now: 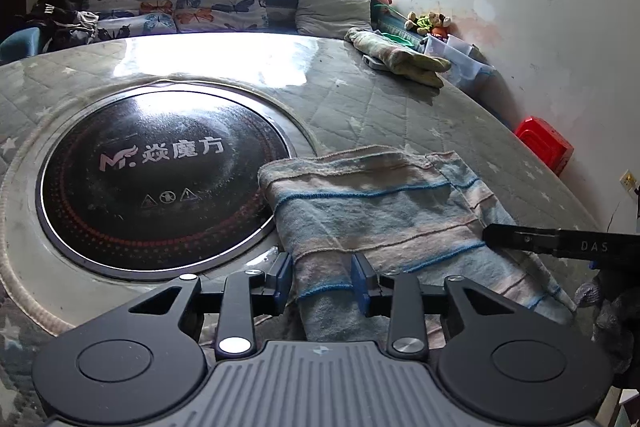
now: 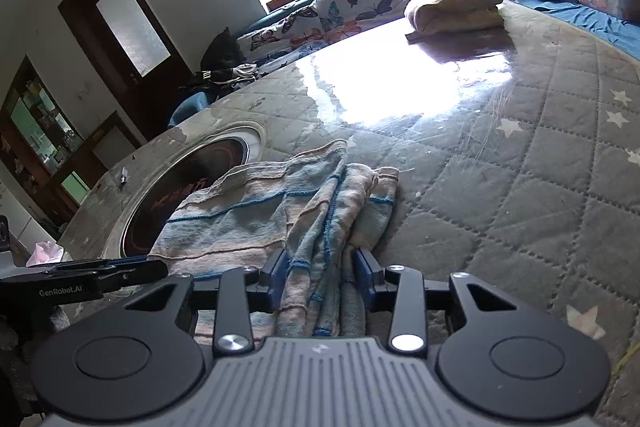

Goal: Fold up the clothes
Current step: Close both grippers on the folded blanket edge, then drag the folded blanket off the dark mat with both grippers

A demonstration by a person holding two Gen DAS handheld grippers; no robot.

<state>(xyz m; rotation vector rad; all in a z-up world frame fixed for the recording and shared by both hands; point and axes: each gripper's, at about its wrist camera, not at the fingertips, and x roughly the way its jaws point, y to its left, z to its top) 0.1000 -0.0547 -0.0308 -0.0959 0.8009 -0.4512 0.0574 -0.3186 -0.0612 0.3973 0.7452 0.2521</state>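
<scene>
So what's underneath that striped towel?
The striped towel lies on the quilted star-print table cover, with one corner overlapping the black round cooktop. Anything else beneath it is hidden.

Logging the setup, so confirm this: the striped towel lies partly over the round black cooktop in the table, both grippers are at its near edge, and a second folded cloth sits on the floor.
One detail is wrong. The second folded cloth is not on the floor; it lies on the far side of the table, as the right wrist view shows. The striped towel does overlap the round black cooktop, with the left gripper and right gripper at its near edge.
</scene>
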